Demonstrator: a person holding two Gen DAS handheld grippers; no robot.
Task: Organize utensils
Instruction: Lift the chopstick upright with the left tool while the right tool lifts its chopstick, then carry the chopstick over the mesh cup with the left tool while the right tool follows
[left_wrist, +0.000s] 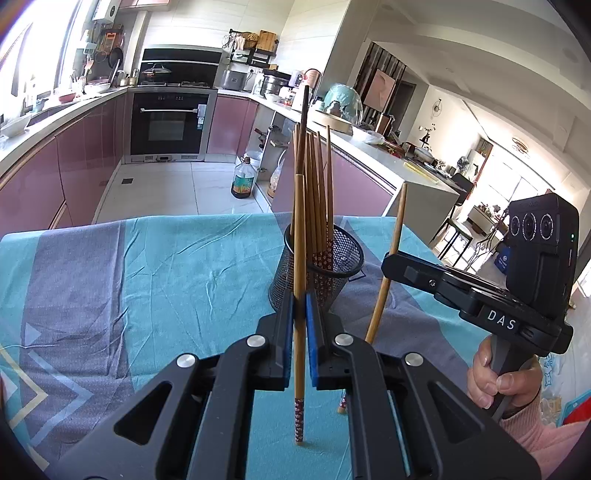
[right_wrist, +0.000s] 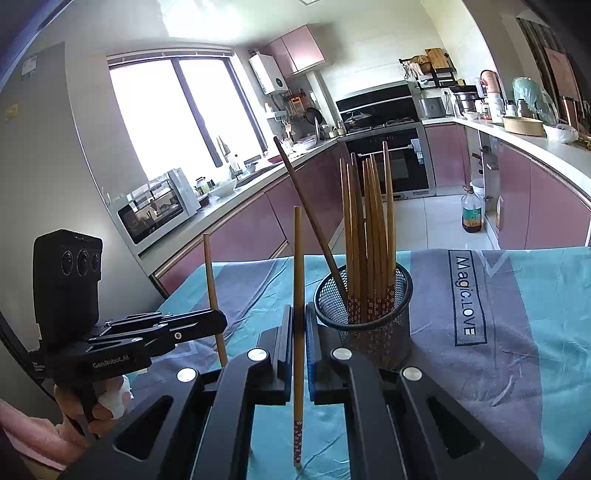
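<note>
I hold one brown bamboo chopstick per tongs: left tongs, right tongs | risk: tilted sticks jam on black mesh cup rim just ahead, tipping it

Sunlit kitchen: pink cabinets, black oven, white tiled floor, large window

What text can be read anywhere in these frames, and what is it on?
"DAS": on the right gripper, on its body.
"GenRobot.AI": on the left gripper, on its body.
"Magic.LOVE": printed in a box on the tablecloth.
Oil bottle label: too blurred to read.
Oven sticker: too small to read.
</note>
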